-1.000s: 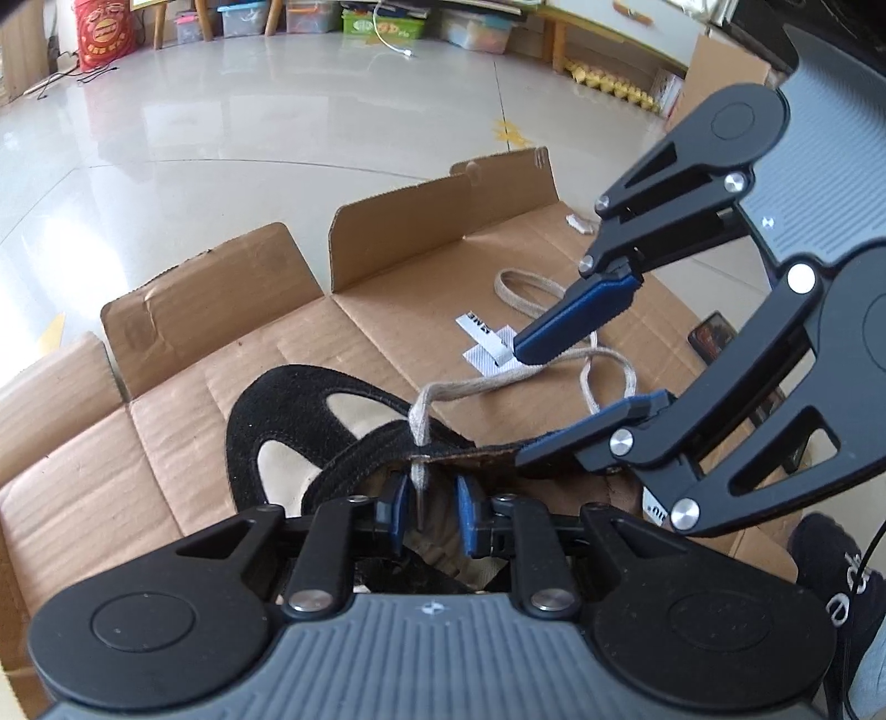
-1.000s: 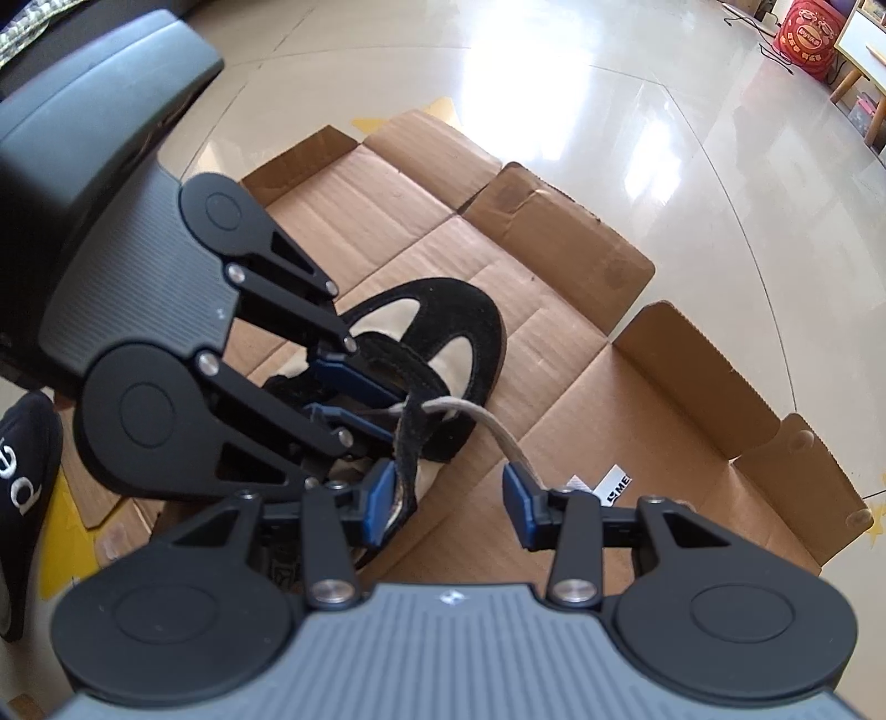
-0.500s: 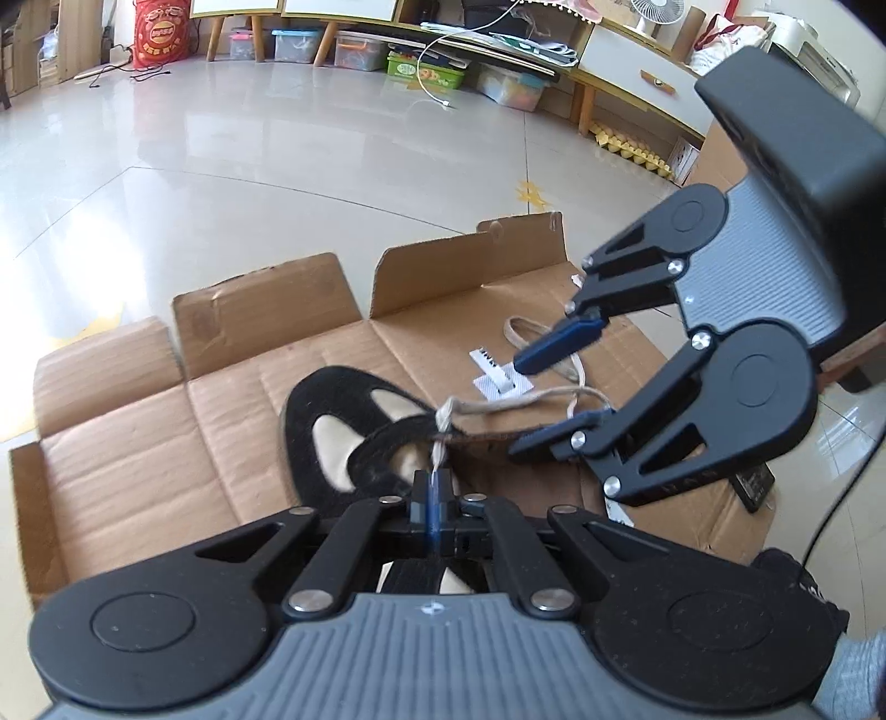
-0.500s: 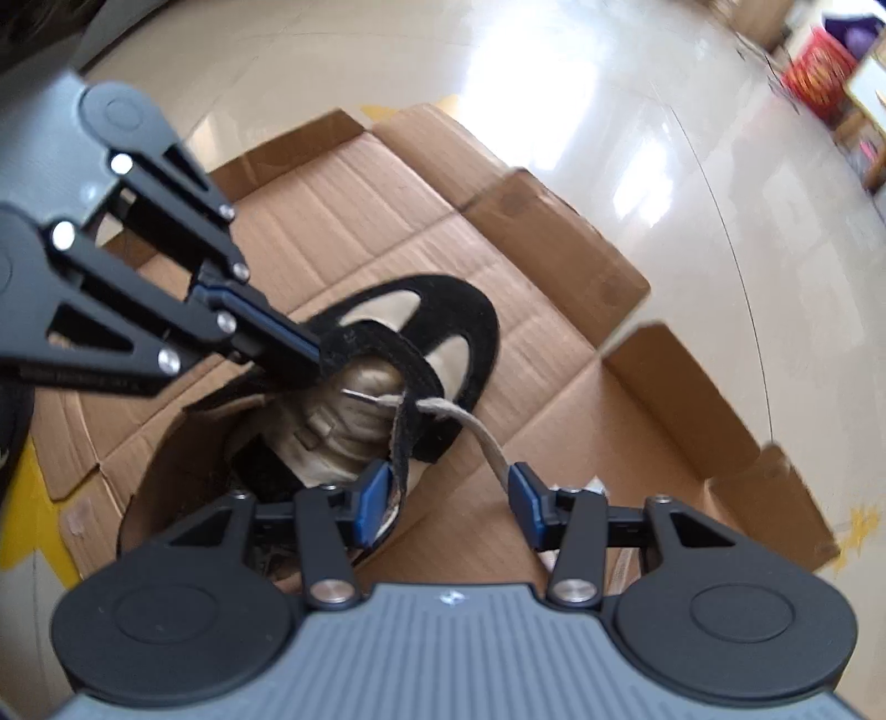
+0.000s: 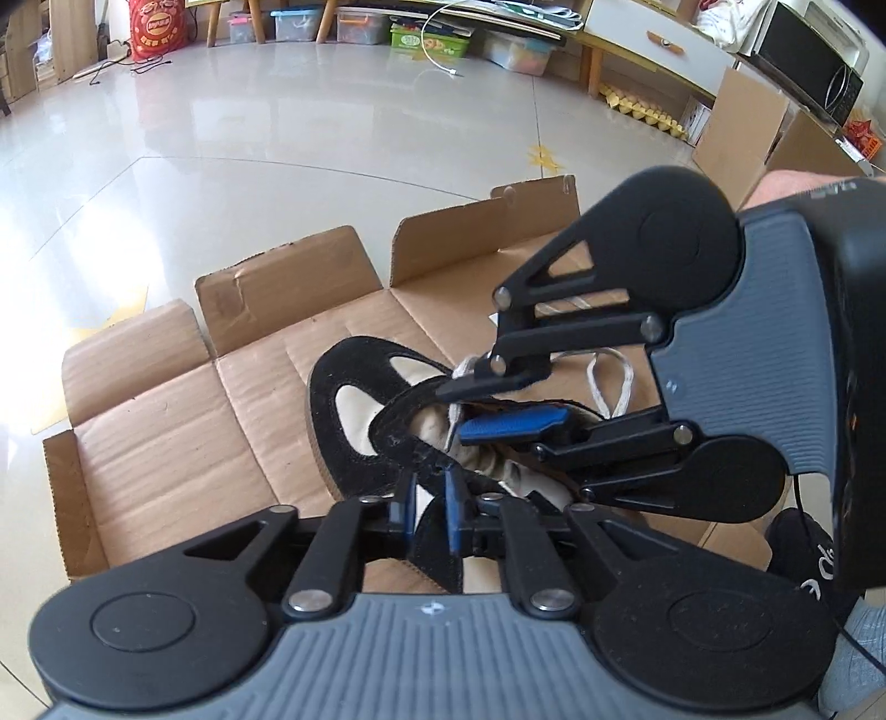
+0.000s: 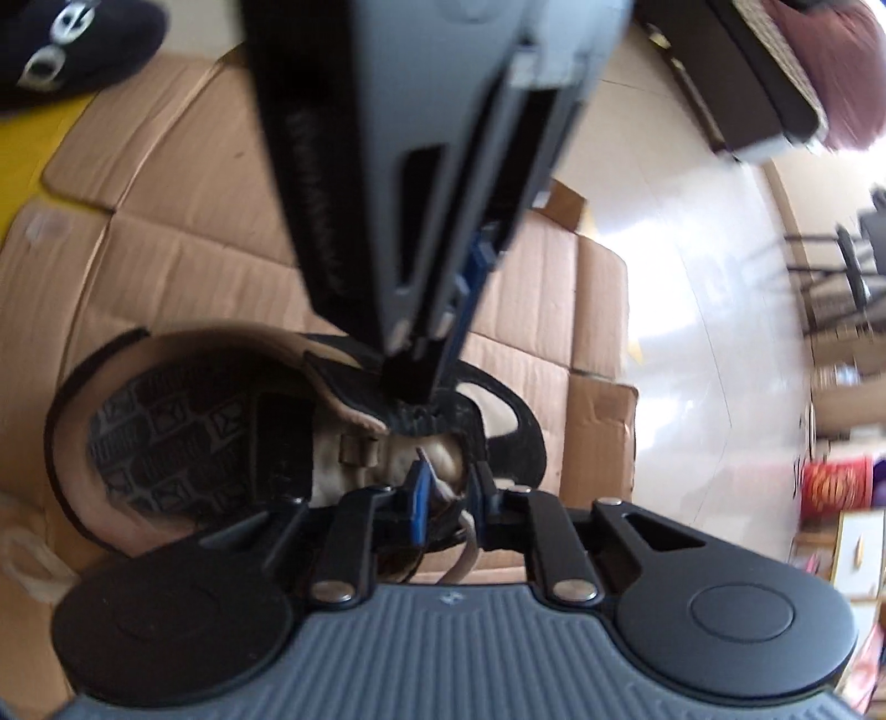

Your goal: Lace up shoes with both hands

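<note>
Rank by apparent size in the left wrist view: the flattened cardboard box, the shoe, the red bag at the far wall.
1. flattened cardboard box, largest.
2. shoe, partly hidden by the grippers.
3. red bag, smallest, though it sits much farther from the camera, so its true size is unsure.

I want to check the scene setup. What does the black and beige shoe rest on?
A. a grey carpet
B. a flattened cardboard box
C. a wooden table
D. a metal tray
B: the shoe lies on an opened, flattened cardboard box spread on the shiny floor.
</note>
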